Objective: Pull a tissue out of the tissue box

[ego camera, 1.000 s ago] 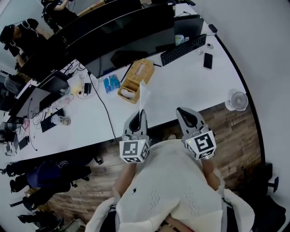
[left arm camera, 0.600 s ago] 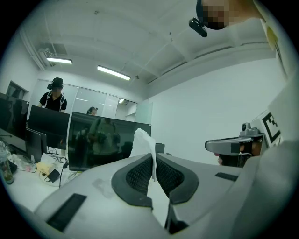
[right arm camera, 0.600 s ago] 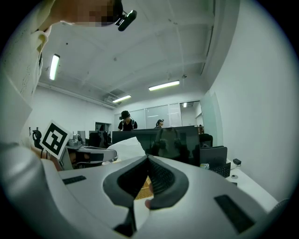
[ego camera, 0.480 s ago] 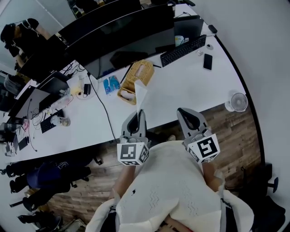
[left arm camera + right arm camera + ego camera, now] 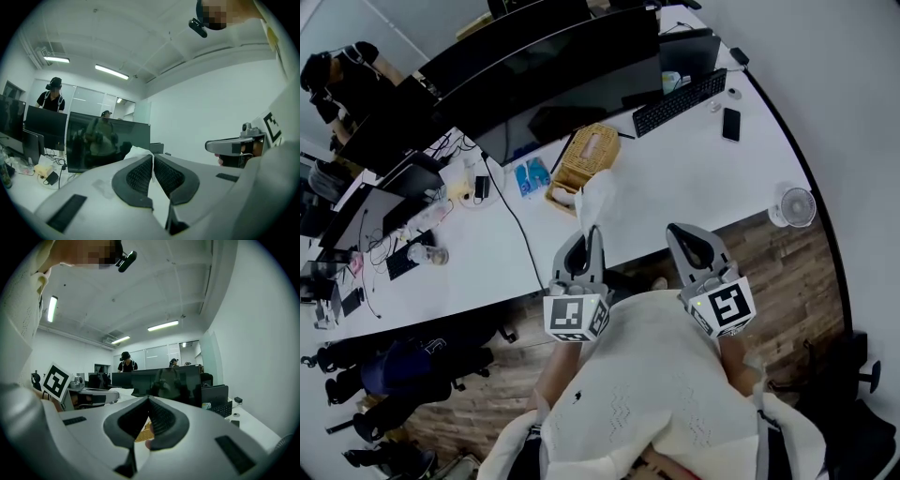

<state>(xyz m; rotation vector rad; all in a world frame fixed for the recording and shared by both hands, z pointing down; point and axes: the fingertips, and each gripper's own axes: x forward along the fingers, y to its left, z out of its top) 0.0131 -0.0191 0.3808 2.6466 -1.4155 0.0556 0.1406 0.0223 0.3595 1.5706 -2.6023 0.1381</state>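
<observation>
The tissue box (image 5: 581,157) is a woven straw-coloured box on the white desk (image 5: 694,178), in front of the black monitors. A white tissue (image 5: 595,199) hangs in the air between the box and my left gripper (image 5: 592,234), which is shut on its near end. In the left gripper view the tissue (image 5: 139,152) shows as a thin white sheet pinched between the dark pads (image 5: 140,176). My right gripper (image 5: 682,232) hovers beside the left one over the desk's front edge, shut with nothing in it. Through its jaws a bit of the woven box (image 5: 142,432) shows.
Black monitors (image 5: 553,66) line the back of the desk. A keyboard (image 5: 680,101), a phone (image 5: 730,125) and a small fan (image 5: 794,207) lie to the right. A black cable (image 5: 514,217) and blue packets (image 5: 530,174) lie left of the box. People stand at the far desks.
The tissue has spread wider and drifted slightly left above the box. The left gripper has shifted only a little towards me, and the right gripper has stayed put.
</observation>
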